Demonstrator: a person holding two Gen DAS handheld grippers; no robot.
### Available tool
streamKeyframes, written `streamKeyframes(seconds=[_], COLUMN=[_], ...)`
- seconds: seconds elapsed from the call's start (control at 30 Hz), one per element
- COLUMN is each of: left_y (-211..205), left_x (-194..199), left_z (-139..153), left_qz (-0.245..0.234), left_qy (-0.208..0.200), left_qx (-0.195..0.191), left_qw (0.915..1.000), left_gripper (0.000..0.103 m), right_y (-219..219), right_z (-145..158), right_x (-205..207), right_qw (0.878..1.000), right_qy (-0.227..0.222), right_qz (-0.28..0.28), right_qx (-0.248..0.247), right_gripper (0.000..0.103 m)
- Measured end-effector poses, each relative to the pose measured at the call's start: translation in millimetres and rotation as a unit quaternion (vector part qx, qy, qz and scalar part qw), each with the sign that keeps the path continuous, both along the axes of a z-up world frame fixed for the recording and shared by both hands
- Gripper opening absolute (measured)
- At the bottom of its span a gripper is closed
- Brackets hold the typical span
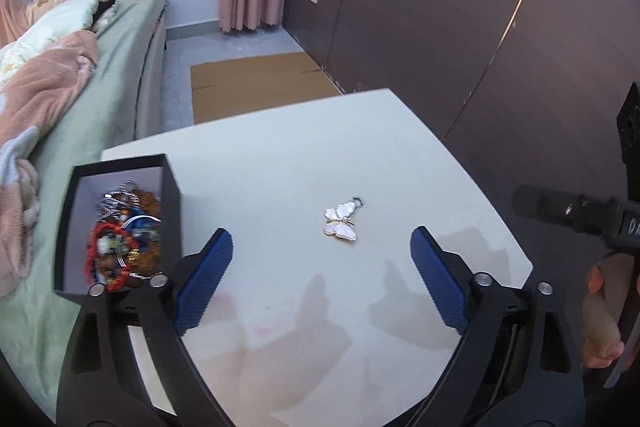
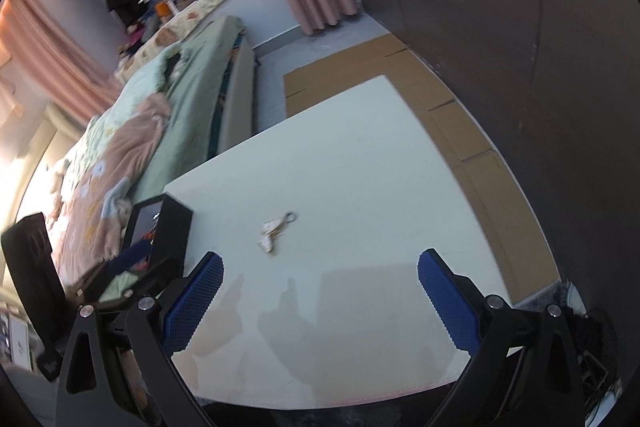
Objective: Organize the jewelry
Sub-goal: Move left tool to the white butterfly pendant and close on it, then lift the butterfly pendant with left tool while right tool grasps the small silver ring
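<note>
- Both grippers, left [image 1: 322,269] and right [image 2: 320,291], hung with jaws wide and empty.
- The pendant [image 1: 341,221] lay loose mid-table [image 1: 440,155], ahead of the left jaws.
- The box [image 1: 172,187] of jewelry stood at the table's left edge.
- Step, probably: reaching. Next: a low, fine pinch on the pendant.

A white table [image 1: 280,155] is carrying two things — a black open-topped box [image 1: 170,187] sitting at its left edge, and a pale butterfly pendant [image 1: 341,221] lying flat near the middle, well apart from the box. The box is holding a tangle of jewelry [image 1: 124,235] — red cord, beads, silvery chain. Shadows are falling across the near part of the tabletop.
</note>
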State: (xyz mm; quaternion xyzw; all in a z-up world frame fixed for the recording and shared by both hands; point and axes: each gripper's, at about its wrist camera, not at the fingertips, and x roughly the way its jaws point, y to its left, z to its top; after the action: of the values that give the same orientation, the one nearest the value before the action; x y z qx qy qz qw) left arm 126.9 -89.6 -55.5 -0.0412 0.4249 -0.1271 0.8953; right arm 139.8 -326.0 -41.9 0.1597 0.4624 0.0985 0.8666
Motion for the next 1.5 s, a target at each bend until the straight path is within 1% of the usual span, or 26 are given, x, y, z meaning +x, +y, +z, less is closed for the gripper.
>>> streamKeyframes(seconds=[0.13,0.23,0.4,0.53,0.6,0.67,0.7,0.77,0.83,0.9,0.97,1.1,1.17,1.2,1.23,1.27,1.33,1.5], left_y=[-8,-15,-28,-38,-43,-49,-50,-49,-50,-51,-53,-58,-60,-58,-53,-46,-37,-24], left_x=[13,23,38,44,46,48,50,53,55,58,60,61,61,61,62,63,66,65], left_z=[-17,-27,-43,-51,-54,-56,-58,-62,-64,-67,-68,-70,-69,-69,-68,-67,-65,-59], left_qz=[0.000,0.003,0.005,0.001,0.002,0.004,0.006,0.008,0.009,0.006,0.005,0.009,0.014,0.017,0.020,0.021,0.019,0.022], left_qy=[0.023,0.035,0.051,0.055,0.051,0.048,0.051,0.058,0.061,0.067,0.064,0.056,0.053,0.054,0.057,0.065,0.072,0.075], left_qx=[0.003,0.009,0.016,0.025,0.041,0.057,0.058,0.054,0.056,0.054,0.047,0.074,0.094,0.096,0.088,0.062,0.037,0.007], left_qw=[0.9997,0.9994,0.9986,0.9982,0.9979,0.9972,0.9970,0.9968,0.9965,0.9963,0.9968,0.9957,0.9940,0.9938,0.9943,0.9958,0.9965,0.9969], left_gripper=[0.079,0.076,0.076,0.076,0.072,0.072,0.071,0.067,0.065,0.060,0.058,0.052,0.038,0.034,0.025,0.025,0.025,0.025], right_y=[-5,-2,-2,-7,-9,-13,-17,-22,-23,-23,-21,-18,-16,-17,-17,-17,-17,-7], right_z=[-8,-16,-21,-20,-18,-17,-17,-16,-16,-16,-15,-18,-20,-20,-20,-21,-25,-37], right_x=[10,18,24,26,28,29,29,31,31,30,29,28,28,28,29,31,33,42], right_qw=[1.000,0.999,0.999,0.999,0.999,0.999,0.999,0.999,0.999,0.999,0.999,0.999,0.999,0.999,0.999,0.999,0.998,0.998], right_qy=[0.015,0.028,0.037,0.036,0.034,0.033,0.033,0.034,0.034,0.033,0.032,0.035,0.037,0.037,0.038,0.040,0.044,0.060], right_qz=[-0.009,-0.001,-0.005,-0.007,-0.007,-0.008,-0.011,-0.016,-0.016,-0.013,-0.012,-0.011,-0.007,-0.007,-0.006,-0.006,-0.004,0.008], right_qx=[-0.009,-0.022,-0.025,-0.028,-0.033,-0.031,-0.029,-0.028,-0.028,-0.028,-0.030,-0.035,-0.039,-0.038,-0.037,-0.036,-0.034,-0.025], right_gripper=[0.096,0.095,0.095,0.095,0.095,0.095,0.095,0.095,0.095,0.096,0.096,0.096,0.096,0.096,0.096,0.096,0.096,0.095])
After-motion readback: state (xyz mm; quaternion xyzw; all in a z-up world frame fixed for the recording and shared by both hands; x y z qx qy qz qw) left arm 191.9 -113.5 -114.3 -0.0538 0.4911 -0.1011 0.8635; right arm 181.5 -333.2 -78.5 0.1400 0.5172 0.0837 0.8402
